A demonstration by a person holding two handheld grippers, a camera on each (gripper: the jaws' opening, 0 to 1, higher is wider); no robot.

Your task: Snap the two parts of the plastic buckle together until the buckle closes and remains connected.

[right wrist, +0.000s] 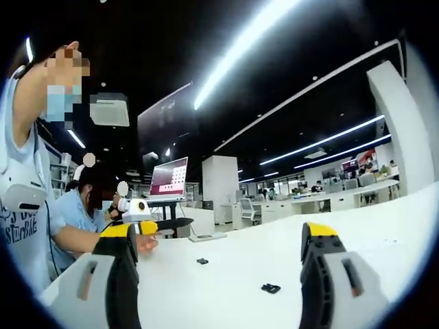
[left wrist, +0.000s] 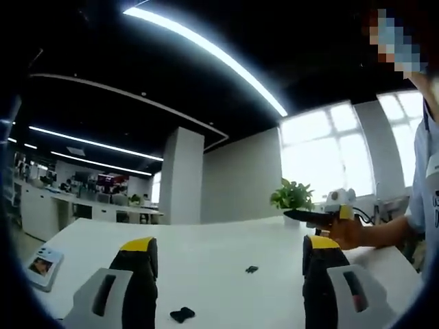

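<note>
In the left gripper view, the left gripper [left wrist: 230, 274] is hovering with its yellow-tipped black jaws spread wide, holding nothing. On the white table [left wrist: 206, 253], one small black plastic buckle part [left wrist: 182, 314] is lying at six o'clock between the jaws, another black buckle piece [left wrist: 252, 269] sitting apart toward one o'clock of it.

In the right gripper view, the right gripper [right wrist: 223, 267] is likewise gaping wide and empty. One part [right wrist: 270, 288] is resting nearer the right jaw, the other piece [right wrist: 202, 261] farther off at eleven o'clock.
</note>
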